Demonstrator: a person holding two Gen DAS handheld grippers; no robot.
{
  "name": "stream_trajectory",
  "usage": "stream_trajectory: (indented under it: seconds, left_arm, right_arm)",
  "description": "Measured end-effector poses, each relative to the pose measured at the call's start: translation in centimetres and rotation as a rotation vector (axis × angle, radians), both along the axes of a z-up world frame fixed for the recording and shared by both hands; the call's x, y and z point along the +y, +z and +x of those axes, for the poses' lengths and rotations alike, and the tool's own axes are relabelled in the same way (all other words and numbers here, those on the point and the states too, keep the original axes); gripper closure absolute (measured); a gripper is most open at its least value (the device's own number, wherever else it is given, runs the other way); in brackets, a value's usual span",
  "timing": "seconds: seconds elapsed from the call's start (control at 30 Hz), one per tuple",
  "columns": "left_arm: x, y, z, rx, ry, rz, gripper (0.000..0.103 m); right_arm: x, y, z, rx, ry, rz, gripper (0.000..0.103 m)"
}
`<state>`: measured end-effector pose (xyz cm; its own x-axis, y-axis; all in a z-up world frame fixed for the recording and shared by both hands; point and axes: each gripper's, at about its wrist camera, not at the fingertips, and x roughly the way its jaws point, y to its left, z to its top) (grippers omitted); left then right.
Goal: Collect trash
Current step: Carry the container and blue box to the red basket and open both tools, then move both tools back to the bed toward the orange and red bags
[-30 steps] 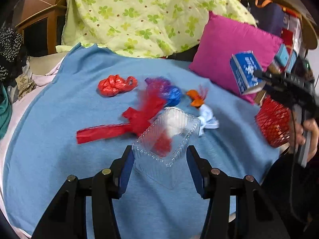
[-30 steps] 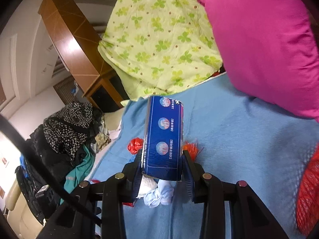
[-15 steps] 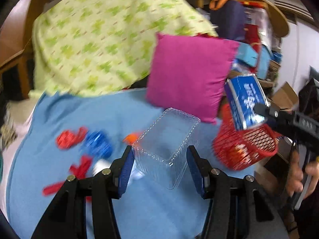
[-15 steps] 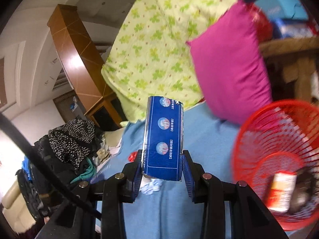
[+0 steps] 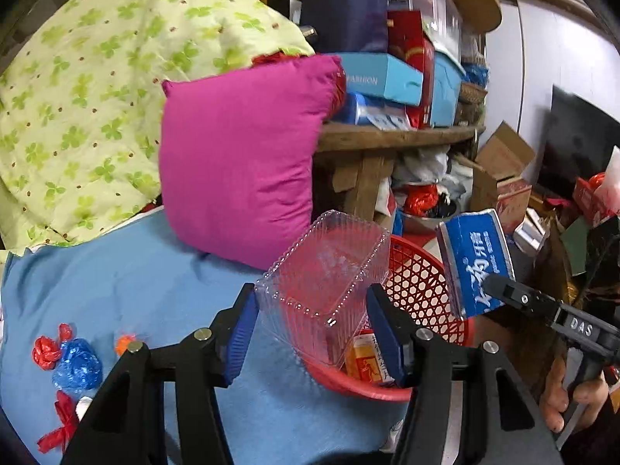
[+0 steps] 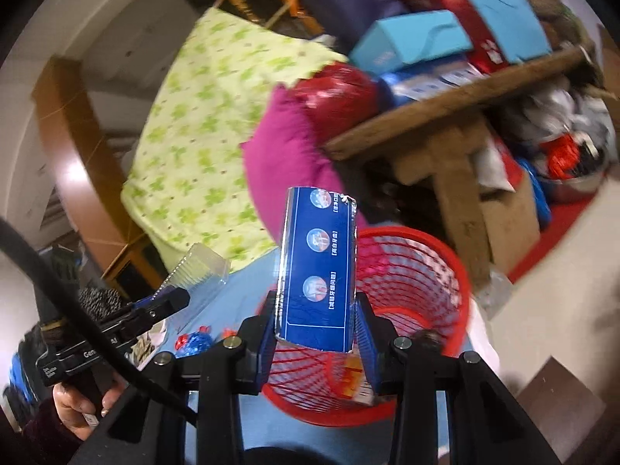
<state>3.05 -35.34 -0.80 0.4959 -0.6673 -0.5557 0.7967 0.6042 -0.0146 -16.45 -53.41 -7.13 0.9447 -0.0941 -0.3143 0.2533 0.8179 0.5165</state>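
Note:
My left gripper (image 5: 310, 302) holds a clear ribbed plastic container (image 5: 325, 271) between its blue pads, and its jaws are opening. The container hangs tilted over the near rim of a red mesh basket (image 5: 422, 290), which has an orange carton (image 5: 364, 356) inside. My right gripper (image 6: 317, 302) is shut on an upright blue toothpaste box (image 6: 317, 263) above the same basket (image 6: 426, 271). The left wrist view shows that box (image 5: 476, 263) at the right. Crumpled blue (image 5: 77, 364) and red (image 5: 46, 352) wrappers lie on the blue blanket (image 5: 135, 290).
A magenta pillow (image 5: 240, 155) leans on a green clover quilt (image 5: 77, 97) behind the blanket. A wooden table (image 5: 387, 139) stacked with boxes stands beyond the basket. Cardboard boxes (image 5: 500, 178) and clutter fill the floor at the right. A red ribbon (image 5: 62, 422) lies at the lower left.
Both grippers have swung right from over the blanket to above the red basket, each still carrying its item. The trash on the blanket has slid to the lower left of the left wrist view.

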Motion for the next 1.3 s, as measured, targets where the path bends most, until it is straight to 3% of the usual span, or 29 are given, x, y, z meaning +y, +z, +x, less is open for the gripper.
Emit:
stream_trajectory:
  seconds: [0.1,0.2,0.37,0.63,0.83,0.97,1.13,1.3]
  left_arm:
    - [-1.9,-0.7,0.5,0.013,-0.003,0.042,0.036]
    - [-2.3,-1.6,1.0,0.026,0.014,0.062,0.034]
    - [1.4,-2.2,2.3,0.050,0.055,0.033,0.034]
    - [15.9,-2.9,6.6,0.035,0.321,-0.035,0.034]
    - [28.6,-4.6,9.9,-0.005,0.656,-0.021,0.033]
    - [34.3,-6.2,11.0,0.030,0.774,-0.059,0.033]
    - [36.6,-9.1,11.6,0.076,0.793,-0.055,0.033]
    - [36.3,-10.8,12.4,0.144,0.737,-0.044,0.033]
  right_arm:
    - [-0.8,-0.7,0.4,0.023,-0.011,0.025,0.061]
    - [-1.2,-1.3,1.3,0.049,-0.009,0.044,0.046]
    - [-0.7,-0.9,1.6,0.033,-0.005,0.020,0.046]
    - [2.2,2.2,2.4,-0.040,0.042,-0.041,0.046]
    - [7.7,4.6,6.3,-0.061,0.191,-0.105,0.046]
    - [12.0,4.3,10.1,-0.034,0.325,-0.080,0.046]
    - [16.9,2.0,15.4,0.060,0.453,-0.049,0.046]
    - [19.8,-2.8,21.7,0.221,0.544,0.058,0.046]
